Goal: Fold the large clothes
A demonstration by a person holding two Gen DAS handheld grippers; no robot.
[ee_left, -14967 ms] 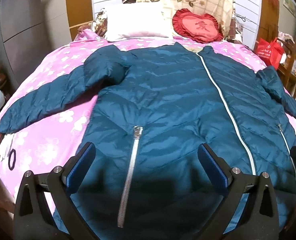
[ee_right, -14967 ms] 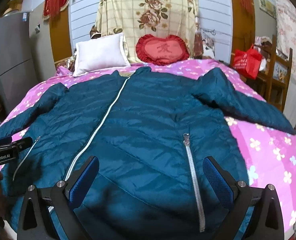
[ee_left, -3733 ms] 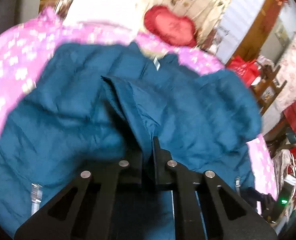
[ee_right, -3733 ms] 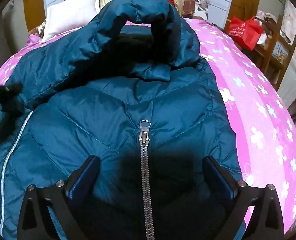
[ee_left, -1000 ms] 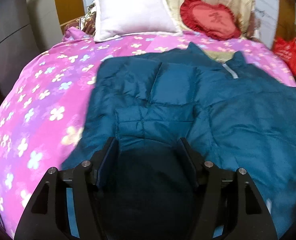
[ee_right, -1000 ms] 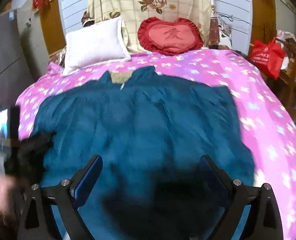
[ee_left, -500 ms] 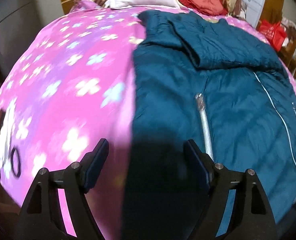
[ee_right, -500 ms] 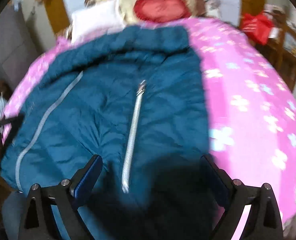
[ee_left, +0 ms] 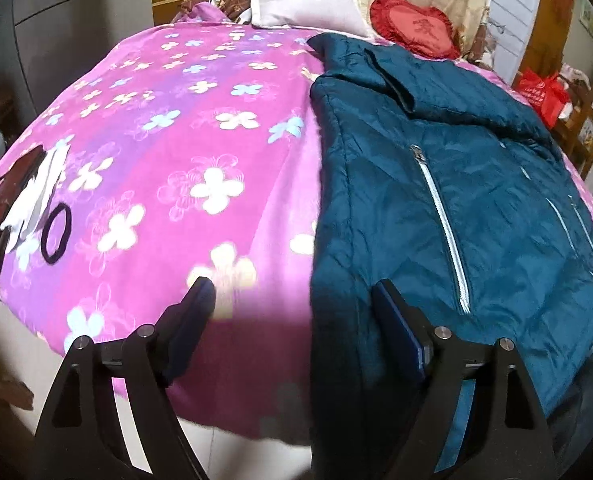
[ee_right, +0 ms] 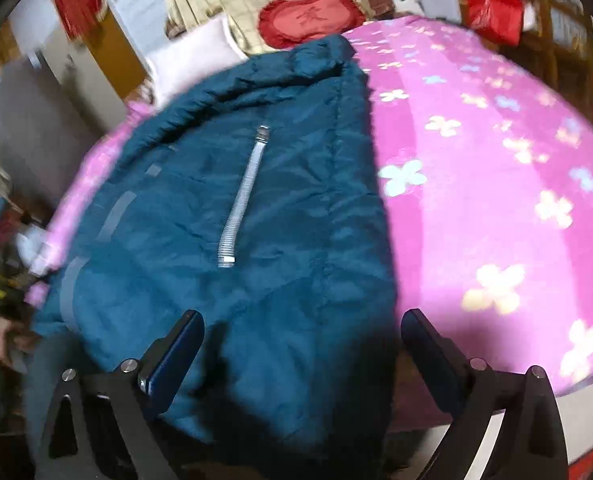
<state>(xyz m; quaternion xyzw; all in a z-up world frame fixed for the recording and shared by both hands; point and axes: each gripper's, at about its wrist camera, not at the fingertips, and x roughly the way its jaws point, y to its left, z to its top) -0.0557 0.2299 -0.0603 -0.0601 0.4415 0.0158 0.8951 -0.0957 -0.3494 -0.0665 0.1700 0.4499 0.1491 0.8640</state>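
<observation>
Sleeves folded in, both grippers, left (ee_left: 292,300) opening and right (ee_right: 302,334) apart, straddle the jacket's (ee_left: 436,200) hem corners; next, clamp and fold upward.

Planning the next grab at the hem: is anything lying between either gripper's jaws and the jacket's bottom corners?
Nothing visible. Both the left gripper and the right gripper straddle a side edge of the jacket near the hem, jaws apart, only the bedspread alongside.

Teal jacket (ee_left: 436,208); pink, seemingly floral bedspread (ee_left: 176,152)
</observation>
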